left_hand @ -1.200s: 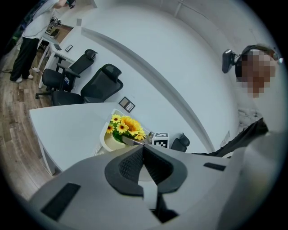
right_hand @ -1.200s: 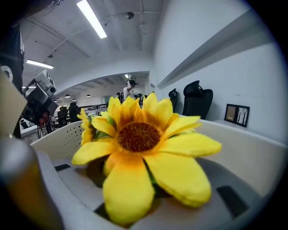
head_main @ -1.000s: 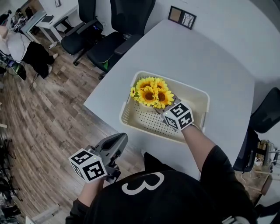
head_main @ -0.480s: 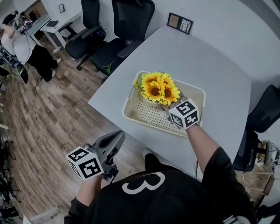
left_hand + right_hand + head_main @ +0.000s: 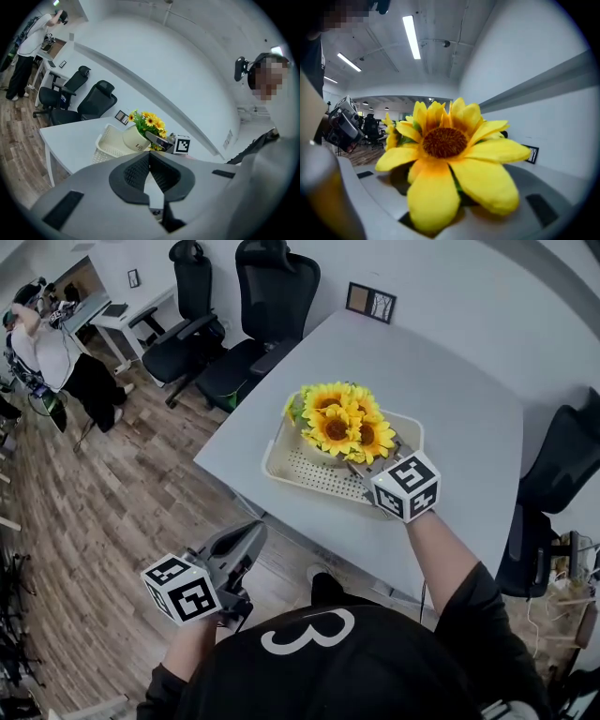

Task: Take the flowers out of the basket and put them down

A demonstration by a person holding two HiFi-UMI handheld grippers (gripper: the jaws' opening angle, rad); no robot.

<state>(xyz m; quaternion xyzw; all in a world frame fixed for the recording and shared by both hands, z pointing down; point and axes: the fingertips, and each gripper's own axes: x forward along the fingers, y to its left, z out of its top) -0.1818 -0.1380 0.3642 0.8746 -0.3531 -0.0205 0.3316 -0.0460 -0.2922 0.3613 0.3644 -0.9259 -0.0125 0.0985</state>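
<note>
A bunch of yellow sunflowers (image 5: 342,423) in a white pot (image 5: 136,139) hangs above the cream perforated basket (image 5: 300,472) on the grey table (image 5: 459,399). My right gripper (image 5: 364,462) is shut on the pot at its rim, under the blooms. In the right gripper view one big sunflower (image 5: 445,140) fills the frame and hides the jaws. My left gripper (image 5: 246,542) is held low beside the table's near edge, over the floor, away from the basket. Its jaws (image 5: 150,165) meet with nothing between them.
A small picture frame (image 5: 371,302) stands at the table's far edge. Black office chairs (image 5: 272,287) stand behind the table, another chair (image 5: 562,484) at its right side. A person (image 5: 37,334) stands far off at the left by a desk. Wooden floor lies to the left.
My right gripper has lifted the sunflowers in their pot up and out of the basket. The left gripper has stayed where it was.
</note>
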